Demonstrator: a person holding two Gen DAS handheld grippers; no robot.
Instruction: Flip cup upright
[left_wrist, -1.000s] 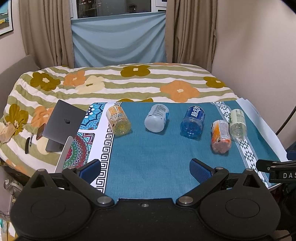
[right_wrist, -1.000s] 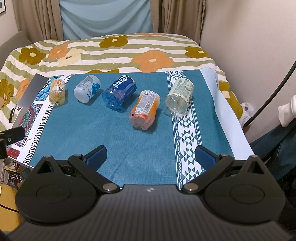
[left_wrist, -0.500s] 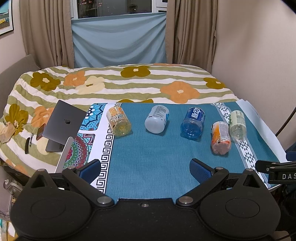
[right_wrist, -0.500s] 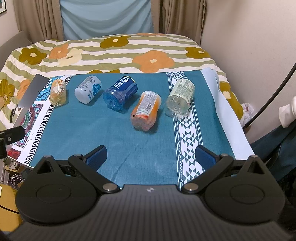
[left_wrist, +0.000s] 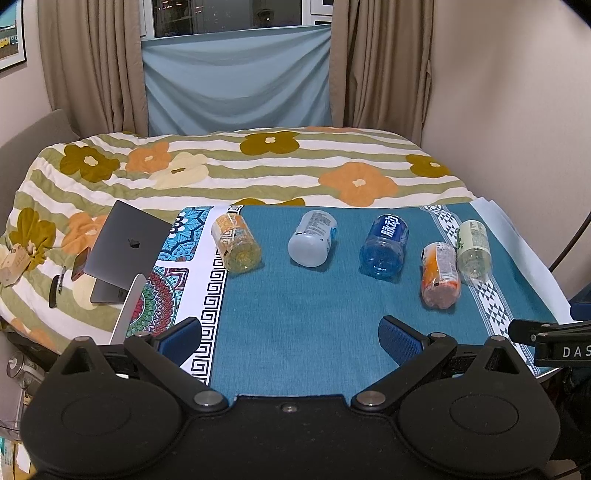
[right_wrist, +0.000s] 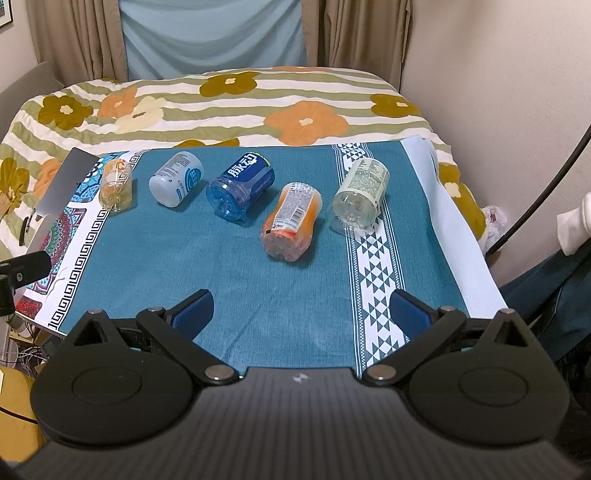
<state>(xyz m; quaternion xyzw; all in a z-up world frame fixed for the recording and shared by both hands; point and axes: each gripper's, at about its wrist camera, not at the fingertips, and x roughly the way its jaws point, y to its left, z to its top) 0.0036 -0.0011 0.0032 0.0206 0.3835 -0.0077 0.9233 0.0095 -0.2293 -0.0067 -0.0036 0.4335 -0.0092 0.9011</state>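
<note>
We hold both claws wide open and empty above the near edge of the tabletop (left_wrist: 295, 332), which is covered by a teal cloth. The left claw (left_wrist: 291, 334) sits at the bottom of its view, the right claw (right_wrist: 301, 314) at the bottom of its own, and neither touches anything.

Five cut-down bottle cups lie on their sides in a rough row across the middle of both frames. In the right wrist view, from left to right, we see the yellow cup (right_wrist: 116, 186), the white cup (right_wrist: 176, 184), the blue cup (right_wrist: 240, 187), the orange cup (right_wrist: 291, 221) and the clear green-labelled cup (right_wrist: 359, 197). In the left wrist view the same row runs yellow cup (left_wrist: 236, 243), white cup (left_wrist: 312, 238), blue cup (left_wrist: 384, 243), orange cup (left_wrist: 440, 275), clear green-labelled cup (left_wrist: 474, 247). None stands upright.

Against the frames from a second ago, very little has changed: the cups lie where they lay, the claws are as wide as they were, and the right view has only drifted slightly, so the row sits a touch lower in frame. We judge the task has not really begun; no cup has been approached or chosen yet.

A laptop (left_wrist: 125, 251) leans at the left edge, on the flowered bedspread (left_wrist: 258, 166) behind the tabletop.
</note>
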